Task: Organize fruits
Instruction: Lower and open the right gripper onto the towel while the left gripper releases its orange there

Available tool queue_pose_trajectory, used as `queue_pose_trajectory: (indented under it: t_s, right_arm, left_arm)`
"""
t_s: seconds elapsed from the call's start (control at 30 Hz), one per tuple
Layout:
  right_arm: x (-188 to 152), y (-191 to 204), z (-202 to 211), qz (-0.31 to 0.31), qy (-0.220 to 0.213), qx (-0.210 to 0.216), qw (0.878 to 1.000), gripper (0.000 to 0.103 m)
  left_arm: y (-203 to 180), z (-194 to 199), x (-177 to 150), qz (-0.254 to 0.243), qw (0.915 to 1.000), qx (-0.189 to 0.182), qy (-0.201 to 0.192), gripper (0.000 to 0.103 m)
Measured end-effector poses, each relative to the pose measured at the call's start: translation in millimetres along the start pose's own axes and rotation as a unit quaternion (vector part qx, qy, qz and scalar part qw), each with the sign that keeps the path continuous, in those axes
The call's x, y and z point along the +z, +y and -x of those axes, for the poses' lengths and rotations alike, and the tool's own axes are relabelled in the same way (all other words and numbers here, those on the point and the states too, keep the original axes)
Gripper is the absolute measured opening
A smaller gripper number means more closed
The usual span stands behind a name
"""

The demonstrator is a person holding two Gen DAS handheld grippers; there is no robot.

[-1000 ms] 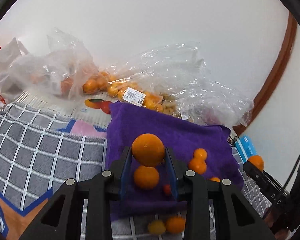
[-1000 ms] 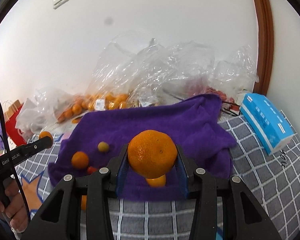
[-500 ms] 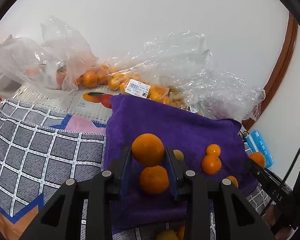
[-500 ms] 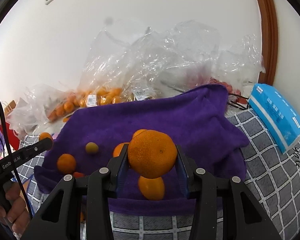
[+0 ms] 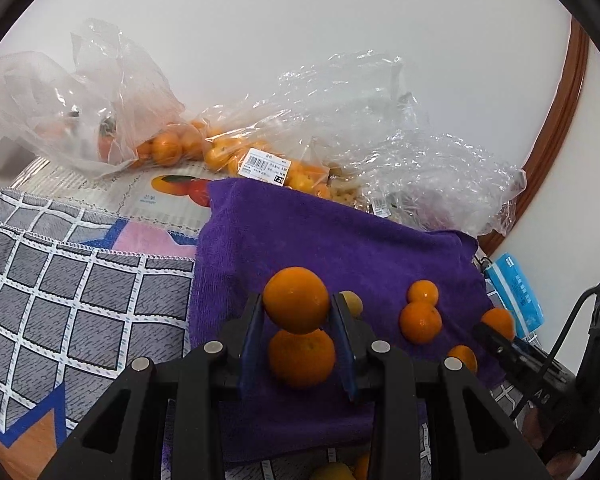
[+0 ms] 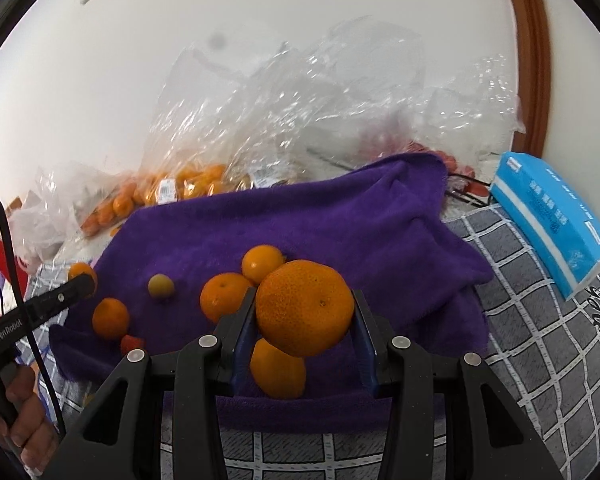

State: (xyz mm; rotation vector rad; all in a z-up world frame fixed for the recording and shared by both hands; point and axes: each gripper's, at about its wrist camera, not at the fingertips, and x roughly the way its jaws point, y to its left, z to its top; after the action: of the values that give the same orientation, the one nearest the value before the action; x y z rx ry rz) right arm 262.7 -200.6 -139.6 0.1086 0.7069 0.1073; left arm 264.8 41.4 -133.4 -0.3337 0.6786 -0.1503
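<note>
A purple towel lies on the checked cloth, with several oranges on it. My left gripper is shut on a small orange, held above another orange on the towel. My right gripper is shut on a large orange, over an orange at the towel's near edge. Two more oranges, a small yellowish fruit and a small red fruit also lie on the towel. The left gripper also shows in the right wrist view.
Clear plastic bags with oranges and other fruit stand behind the towel by the wall. A blue tissue pack lies to the right. Grey checked cloth spreads left. More fruit lies below the towel's near edge.
Both grippers have moved forward over the towel, each still holding its orange. More of the towel and its fruit now shows beneath them.
</note>
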Motion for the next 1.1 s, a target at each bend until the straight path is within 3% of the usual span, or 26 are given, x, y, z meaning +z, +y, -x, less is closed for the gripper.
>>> queue_pose_trajectory:
  t_s: [0.7, 0.83, 1.1]
  right_arm:
    - [-5.5, 9.2, -4.3, 0.027, 0.006, -0.010, 1.000, 0.044]
    - [-5.7, 9.0, -4.4, 0.027, 0.006, -0.012, 1.000, 0.044]
    - [-5.9, 8.1, -3.9, 0.024, 0.002, -0.016, 1.000, 0.047]
  left_arm:
    - [-1.3, -4.4, -4.9, 0.001, 0.9993, -0.035, 0.013, 0.032]
    - [-1.0, -3.4, -5.5, 0.006, 0.9980, -0.061, 0.017, 0.032]
    - [-5.1, -4.9, -6.8, -0.004, 0.9986, -0.051, 0.014, 0.032]
